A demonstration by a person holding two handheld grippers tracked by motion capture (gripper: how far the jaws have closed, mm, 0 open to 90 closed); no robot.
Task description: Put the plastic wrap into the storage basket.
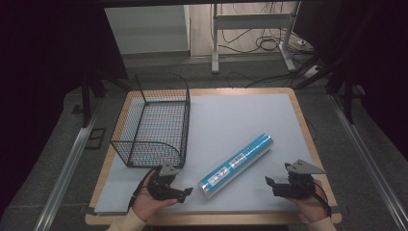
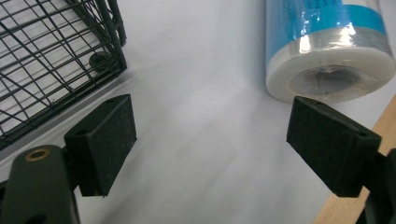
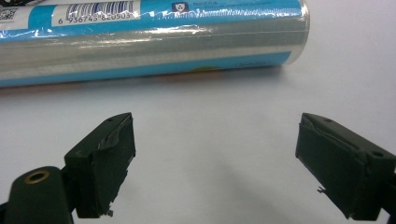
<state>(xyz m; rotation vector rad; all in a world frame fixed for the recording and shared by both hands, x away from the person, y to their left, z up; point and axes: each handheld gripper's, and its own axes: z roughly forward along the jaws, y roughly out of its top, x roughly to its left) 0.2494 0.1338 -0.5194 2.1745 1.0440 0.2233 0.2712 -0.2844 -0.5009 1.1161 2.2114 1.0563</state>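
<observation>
High view: blue roll [image 1: 236, 165] lying diagonally on pale mat [image 1: 231, 115], near end toward table's front edge, between left gripper [image 1: 185, 192] and right gripper [image 1: 270, 185]; wire basket [image 1: 153, 120] standing at mat's left, apart from roll. Left gripper view: jaws spread wide, nothing held, roll's open end [image 2: 327, 81] just beyond one jaw. Right gripper view: jaws wide apart, empty, roll's side [image 3: 149, 42] lying across beyond them
</observation>
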